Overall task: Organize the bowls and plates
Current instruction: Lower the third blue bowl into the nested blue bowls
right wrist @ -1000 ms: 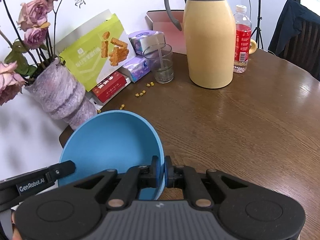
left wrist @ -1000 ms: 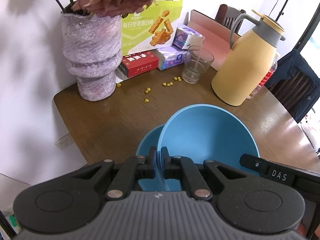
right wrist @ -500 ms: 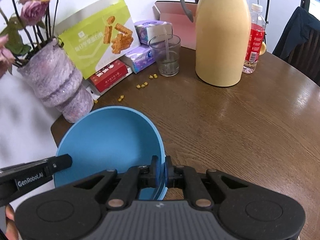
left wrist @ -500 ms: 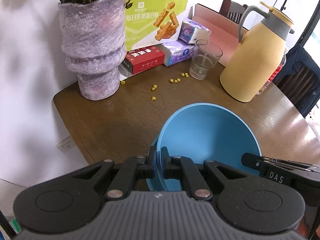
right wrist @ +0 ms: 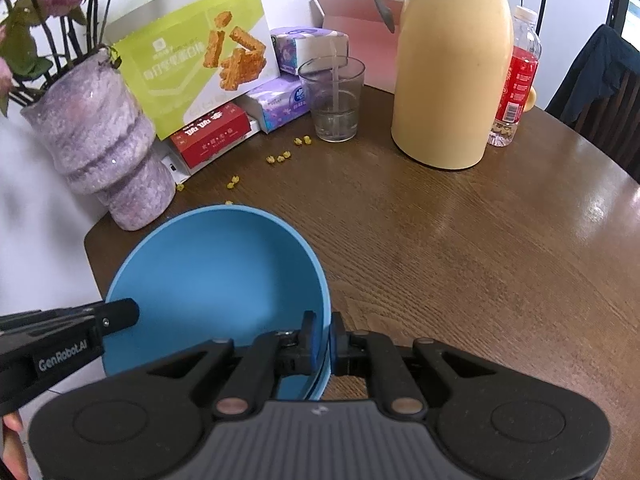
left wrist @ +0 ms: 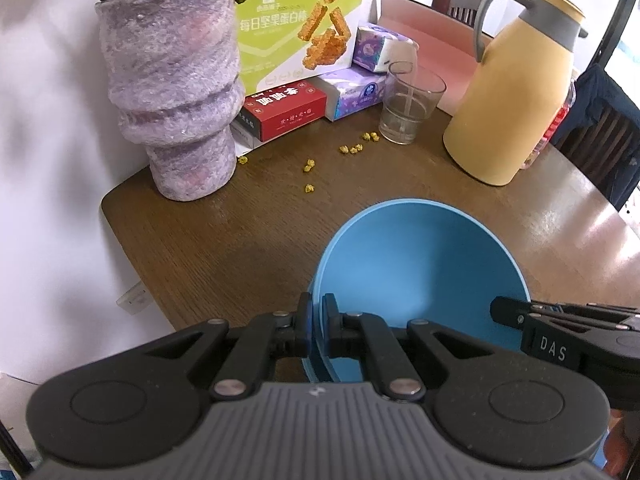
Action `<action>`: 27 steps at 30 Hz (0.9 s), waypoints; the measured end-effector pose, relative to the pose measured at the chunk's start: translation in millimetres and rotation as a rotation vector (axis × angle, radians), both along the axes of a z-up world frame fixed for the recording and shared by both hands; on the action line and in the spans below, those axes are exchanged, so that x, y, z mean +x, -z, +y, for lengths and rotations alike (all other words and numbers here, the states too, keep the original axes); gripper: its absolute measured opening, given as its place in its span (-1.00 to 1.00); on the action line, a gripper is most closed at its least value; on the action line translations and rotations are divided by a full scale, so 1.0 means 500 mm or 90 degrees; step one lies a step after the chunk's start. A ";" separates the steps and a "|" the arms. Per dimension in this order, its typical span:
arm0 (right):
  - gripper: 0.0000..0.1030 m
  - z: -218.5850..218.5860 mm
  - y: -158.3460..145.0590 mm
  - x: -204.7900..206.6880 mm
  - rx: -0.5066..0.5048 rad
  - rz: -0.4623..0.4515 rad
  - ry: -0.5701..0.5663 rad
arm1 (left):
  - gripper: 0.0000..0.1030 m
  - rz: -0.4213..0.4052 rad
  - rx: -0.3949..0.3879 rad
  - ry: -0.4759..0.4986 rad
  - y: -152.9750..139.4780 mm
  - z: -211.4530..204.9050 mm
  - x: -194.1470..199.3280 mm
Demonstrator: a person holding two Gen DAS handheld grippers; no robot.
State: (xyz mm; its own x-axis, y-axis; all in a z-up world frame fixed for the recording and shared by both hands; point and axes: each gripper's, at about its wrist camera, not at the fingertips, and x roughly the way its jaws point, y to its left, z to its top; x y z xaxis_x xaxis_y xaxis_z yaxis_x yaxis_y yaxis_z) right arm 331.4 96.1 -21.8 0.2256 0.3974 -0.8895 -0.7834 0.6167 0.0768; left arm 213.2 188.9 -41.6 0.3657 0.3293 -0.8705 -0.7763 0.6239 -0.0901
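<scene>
Left gripper (left wrist: pixel 316 326) pinches the left rim of the blue bowl (left wrist: pixel 416 276); right gripper (right wrist: pixel 323 338) pinches its right rim. Bowl is at the near-left corner of the wooden table (right wrist: pixel 460 248), near side of the purple vase (left wrist: pixel 172 92).

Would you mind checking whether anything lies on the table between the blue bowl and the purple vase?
Nothing visible does. The blue bowl, pinched at its rim by both the left gripper and right gripper, has bare wood between it and the purple vase; the yellow crumbs lie farther back.
</scene>
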 end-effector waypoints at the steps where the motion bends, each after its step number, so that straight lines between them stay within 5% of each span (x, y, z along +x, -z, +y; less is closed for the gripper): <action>1: -0.88 0.000 0.002 0.000 -0.002 -0.002 -0.001 | -0.89 0.002 0.003 0.002 0.001 -0.001 0.000; 27: -0.87 0.008 0.021 -0.015 -0.014 -0.034 -0.013 | -0.88 0.033 0.037 0.026 0.026 -0.013 0.006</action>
State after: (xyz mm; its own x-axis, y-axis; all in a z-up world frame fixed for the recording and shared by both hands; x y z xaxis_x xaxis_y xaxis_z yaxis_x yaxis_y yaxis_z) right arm 323.8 100.1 -32.5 0.2658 0.3834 -0.8845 -0.7983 0.6019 0.0210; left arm 216.3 182.3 -54.5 0.3344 0.3653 -0.8687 -0.7532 0.6576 -0.0134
